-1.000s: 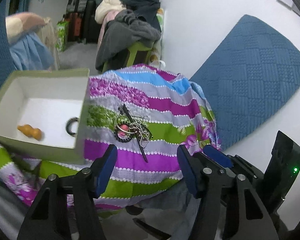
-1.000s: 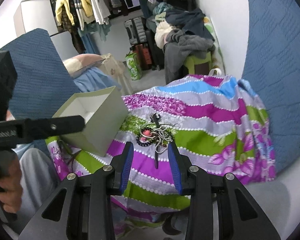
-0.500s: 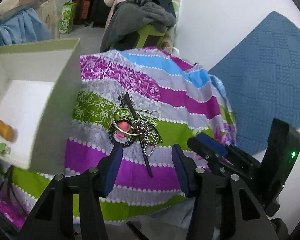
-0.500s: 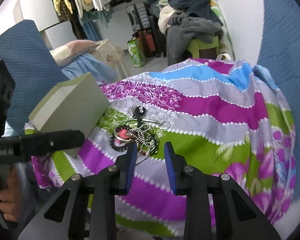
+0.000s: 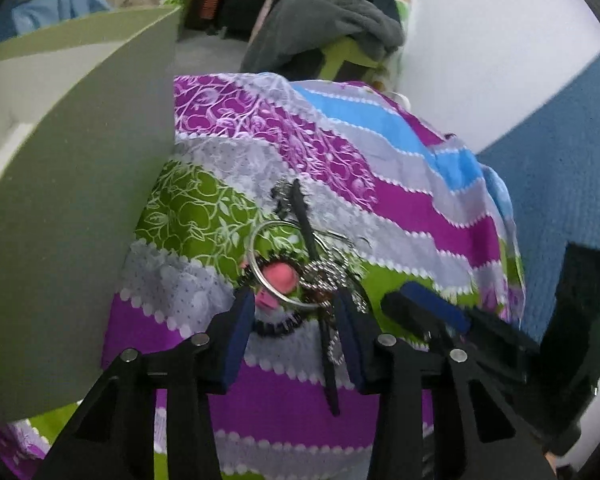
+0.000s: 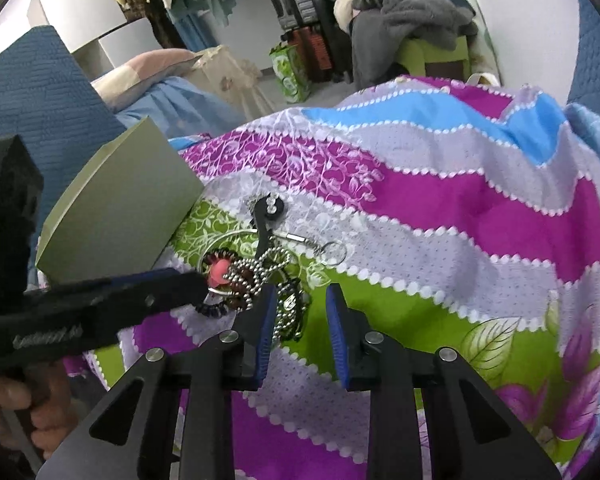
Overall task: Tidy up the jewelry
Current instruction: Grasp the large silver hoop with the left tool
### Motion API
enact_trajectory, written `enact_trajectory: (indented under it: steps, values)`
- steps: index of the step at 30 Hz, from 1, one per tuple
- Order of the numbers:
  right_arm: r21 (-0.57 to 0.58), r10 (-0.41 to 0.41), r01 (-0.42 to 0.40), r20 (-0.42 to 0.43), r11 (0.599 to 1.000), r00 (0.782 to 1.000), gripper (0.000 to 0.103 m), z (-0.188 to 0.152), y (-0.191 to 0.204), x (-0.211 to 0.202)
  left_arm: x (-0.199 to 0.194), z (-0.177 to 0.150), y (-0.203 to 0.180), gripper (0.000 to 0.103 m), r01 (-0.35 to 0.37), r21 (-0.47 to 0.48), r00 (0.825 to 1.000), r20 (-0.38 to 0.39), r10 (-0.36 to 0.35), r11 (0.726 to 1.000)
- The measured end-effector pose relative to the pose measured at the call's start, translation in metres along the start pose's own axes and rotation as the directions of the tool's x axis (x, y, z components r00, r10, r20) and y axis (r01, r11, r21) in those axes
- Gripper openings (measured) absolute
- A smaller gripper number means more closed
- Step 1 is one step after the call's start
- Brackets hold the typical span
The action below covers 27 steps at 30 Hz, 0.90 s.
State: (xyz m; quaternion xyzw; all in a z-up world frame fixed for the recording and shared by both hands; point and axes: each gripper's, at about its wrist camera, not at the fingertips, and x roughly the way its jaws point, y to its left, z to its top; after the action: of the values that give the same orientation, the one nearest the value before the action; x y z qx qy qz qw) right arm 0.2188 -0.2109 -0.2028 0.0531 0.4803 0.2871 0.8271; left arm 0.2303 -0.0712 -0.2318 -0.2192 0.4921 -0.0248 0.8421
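Left hand-held gripper, closing but still released, half hides the jewelry heap; right hand-held gripper released.

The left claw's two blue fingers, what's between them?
In the left wrist view, the left claw straddles the jewelry pile: silver ring, pink bead, ball chain.

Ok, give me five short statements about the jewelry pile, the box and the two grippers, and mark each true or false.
1. The jewelry pile lies on the striped cloth. True.
2. The green box stands right of the pile in the right wrist view. False: left.
3. A silver ring encircles a pink piece. True.
4. The left gripper has lifted the pile clear. False: it lies on the cloth.
5. The right gripper is clamped on the box. False: nothing is between its pads.
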Motion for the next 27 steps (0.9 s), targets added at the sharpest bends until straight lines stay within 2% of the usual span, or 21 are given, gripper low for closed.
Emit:
enact_trajectory:
  steps: [2, 5, 10, 15, 20, 27]
  values:
    - [-0.004, 0.002, -0.003, -0.010, 1.000, 1.000, 0.023, -0.002, 0.000, 0.002, 0.006, 0.002, 0.005, 0.027, -0.008, -0.036, 1.000, -0.003, 0.007, 0.999]
    - [0.005, 0.011, -0.011, -0.016, 1.000, 1.000, 0.023, -0.002, -0.002, 0.005, 0.013, 0.004, 0.011, 0.025, 0.021, -0.077, 1.000, -0.011, -0.021, 0.997]
    - [0.008, 0.030, -0.030, -0.014, 1.000, 0.999, 0.023, -0.002, -0.001, 0.005, 0.020, 0.005, 0.010, 0.022, 0.014, -0.081, 1.000, -0.008, -0.014, 0.997]
    - [0.002, 0.050, -0.050, -0.021, 0.999, 0.999, 0.024, -0.002, 0.003, 0.007, 0.019, 0.008, 0.016, 0.012, 0.031, -0.104, 1.000, 0.008, -0.030, 0.994]
    - [-0.009, 0.068, -0.068, -0.028, 0.998, 0.997, 0.024, -0.001, 0.008, 0.010, 0.003, 0.014, 0.007, 0.002, 0.041, -0.045, 0.998, 0.050, -0.038, 0.998]
    - [-0.030, 0.082, -0.083, -0.039, 0.996, 0.996, 0.030, 0.000, 0.019, 0.016, -0.013, 0.015, -0.010, 0.002, 0.023, 0.047, 0.998, 0.054, -0.025, 0.999]
